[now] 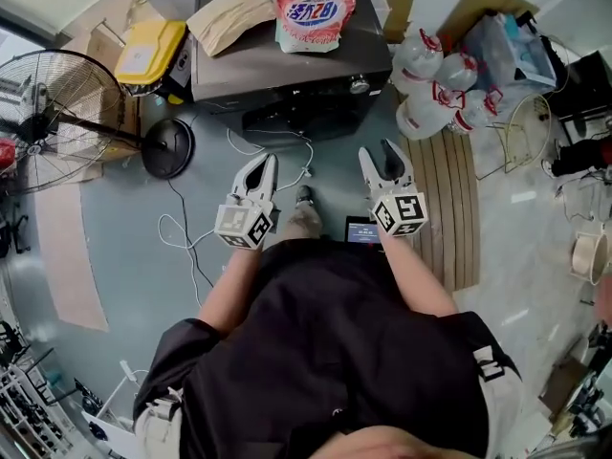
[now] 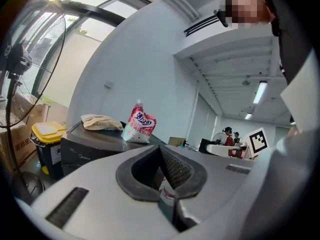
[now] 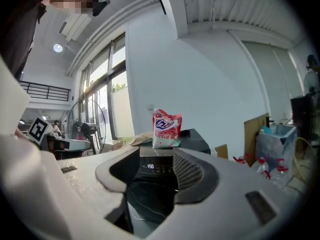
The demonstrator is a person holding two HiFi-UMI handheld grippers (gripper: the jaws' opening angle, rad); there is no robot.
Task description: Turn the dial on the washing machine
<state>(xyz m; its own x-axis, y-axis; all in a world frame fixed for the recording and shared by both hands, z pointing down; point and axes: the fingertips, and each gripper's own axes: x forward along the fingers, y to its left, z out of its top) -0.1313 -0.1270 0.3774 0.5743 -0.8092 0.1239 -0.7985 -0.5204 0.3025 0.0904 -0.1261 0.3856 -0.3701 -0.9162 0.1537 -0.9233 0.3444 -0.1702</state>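
A blue-grey floor [image 1: 124, 256] is seen, with the washing machine [image 1: 287, 75] stood at its far edge. The machine is faced, well apart, by the right gripper [image 1: 380, 149], spread and empty, and the left gripper [image 1: 260, 165], closed on nothing. The dial [image 1: 359, 86] is set at the machine's front right corner. The loose cable [image 1: 310, 153] lying before the machine could be snagged underfoot during the approach.

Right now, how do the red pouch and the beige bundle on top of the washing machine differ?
The red pouch is glossy, printed red and white; the beige bundle is plain and matte. The pouch stands upright; the bundle lies flat and folded. Both rest on top of the washing machine, side by side.
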